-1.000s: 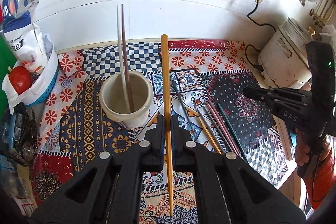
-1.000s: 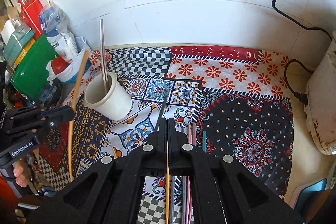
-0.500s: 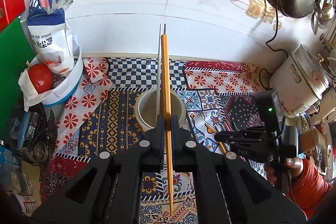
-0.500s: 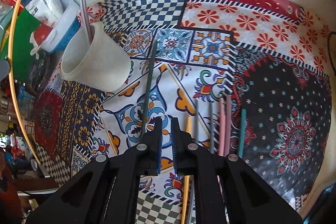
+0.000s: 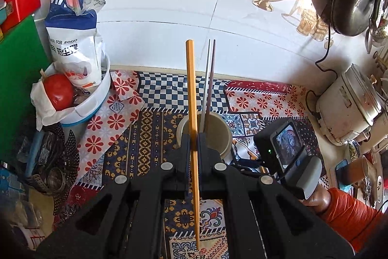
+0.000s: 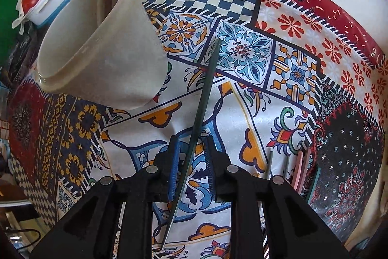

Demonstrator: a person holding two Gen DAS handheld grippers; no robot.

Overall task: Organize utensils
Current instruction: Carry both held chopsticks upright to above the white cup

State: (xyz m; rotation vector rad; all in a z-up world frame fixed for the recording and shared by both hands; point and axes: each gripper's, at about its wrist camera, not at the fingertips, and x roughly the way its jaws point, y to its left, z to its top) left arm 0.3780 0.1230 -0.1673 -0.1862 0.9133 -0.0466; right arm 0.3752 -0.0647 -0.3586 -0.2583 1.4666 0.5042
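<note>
The left gripper (image 5: pixel 194 145) is pinched tight on an orange chopstick (image 5: pixel 192 98), which stands almost straight up through the middle of the left wrist view, its top against the white tiled wall and its lower end down between the gripper's arms. Just behind those fingers sits the cream cup (image 5: pixel 219 131), centre frame on the patterned tablecloth (image 5: pixel 155 137), with a silver chopstick (image 5: pixel 205 86) and a dark brown chopstick (image 5: pixel 211 79) already standing in it. In the right wrist view, the right gripper (image 6: pixel 191 162) points down at the cloth with its jaws opening; a dark green chopstick (image 6: pixel 202 98) lies slantwise on the cloth between the blue pads (image 6: pixel 174 162), and neither pad presses it. The cup fills the upper left there. More chopsticks (image 6: pixel 300 166), pink, grey and teal, lie side by side at lower right.
</note>
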